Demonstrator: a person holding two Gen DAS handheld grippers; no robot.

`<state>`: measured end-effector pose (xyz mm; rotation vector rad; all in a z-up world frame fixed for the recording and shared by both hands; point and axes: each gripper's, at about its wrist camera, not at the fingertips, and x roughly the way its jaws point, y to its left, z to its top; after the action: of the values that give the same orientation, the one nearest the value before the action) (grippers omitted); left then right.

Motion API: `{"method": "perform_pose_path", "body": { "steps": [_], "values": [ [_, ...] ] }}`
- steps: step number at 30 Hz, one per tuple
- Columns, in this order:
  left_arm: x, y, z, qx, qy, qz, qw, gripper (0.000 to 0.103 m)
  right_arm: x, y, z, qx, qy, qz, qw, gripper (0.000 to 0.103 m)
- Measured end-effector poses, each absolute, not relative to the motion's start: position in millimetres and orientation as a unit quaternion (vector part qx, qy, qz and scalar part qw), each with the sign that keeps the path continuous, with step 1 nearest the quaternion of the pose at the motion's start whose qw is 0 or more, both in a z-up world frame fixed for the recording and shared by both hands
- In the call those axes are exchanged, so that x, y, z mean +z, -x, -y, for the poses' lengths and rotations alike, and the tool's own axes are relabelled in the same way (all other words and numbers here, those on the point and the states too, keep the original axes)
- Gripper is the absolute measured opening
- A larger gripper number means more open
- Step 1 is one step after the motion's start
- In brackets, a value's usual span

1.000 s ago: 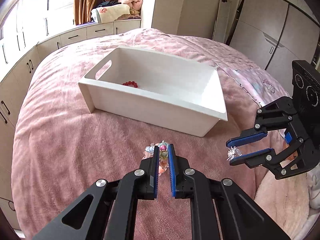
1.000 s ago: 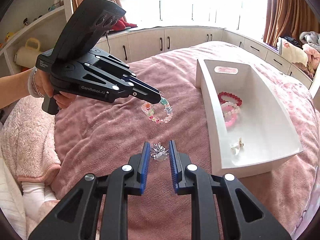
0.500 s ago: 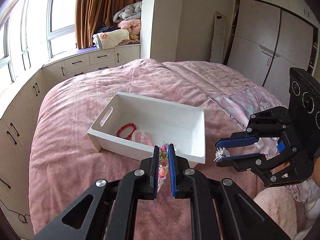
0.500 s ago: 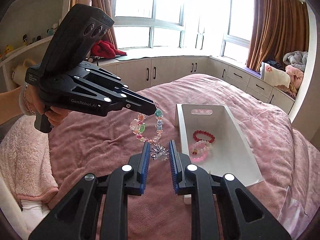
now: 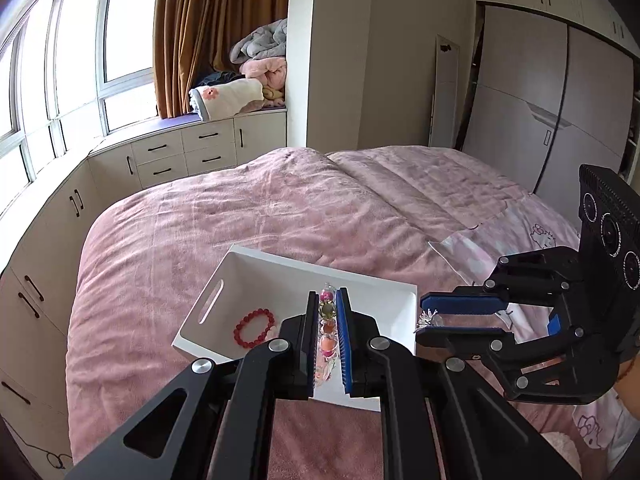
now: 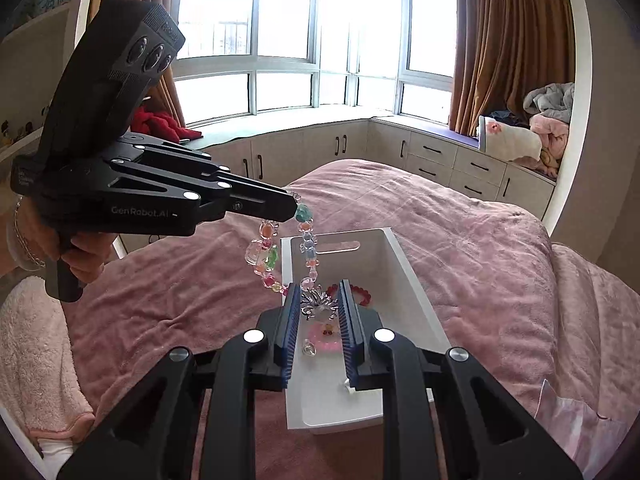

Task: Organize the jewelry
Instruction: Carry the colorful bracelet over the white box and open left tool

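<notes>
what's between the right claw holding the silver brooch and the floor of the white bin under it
Only air. In the right wrist view the right claw holds the silver brooch above the white bin, and a pink bracelet lies on the bin floor directly below.

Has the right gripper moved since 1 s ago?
Yes. The right gripper, gripping the silver brooch, went from over the blanket to above the white bin.

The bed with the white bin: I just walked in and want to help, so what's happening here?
A person is sorting jewelry with two handheld grippers. The left gripper grips a multicolored beaded bracelet; the right gripper pinches a silver sparkly piece. Both hover over the white bin, where a red bracelet already lies.
</notes>
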<state>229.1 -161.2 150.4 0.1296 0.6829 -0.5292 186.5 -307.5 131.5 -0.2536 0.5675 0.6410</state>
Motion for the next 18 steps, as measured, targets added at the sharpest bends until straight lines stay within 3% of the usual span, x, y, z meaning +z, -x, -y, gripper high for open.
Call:
{"method": "perform_pose_path", "body": {
  "steps": [10,18],
  "values": [
    [61,-299,182,-0.245,-0.068,-0.414,0.874,0.014,80,-230,327,0.272,0.109,-0.334,0.896,0.02],
    [26,-330,199,-0.238,-0.06,-0.443,0.862,0.014,40,-259,328,0.267,0.09,-0.371,0.885,0.02]
  ]
}}
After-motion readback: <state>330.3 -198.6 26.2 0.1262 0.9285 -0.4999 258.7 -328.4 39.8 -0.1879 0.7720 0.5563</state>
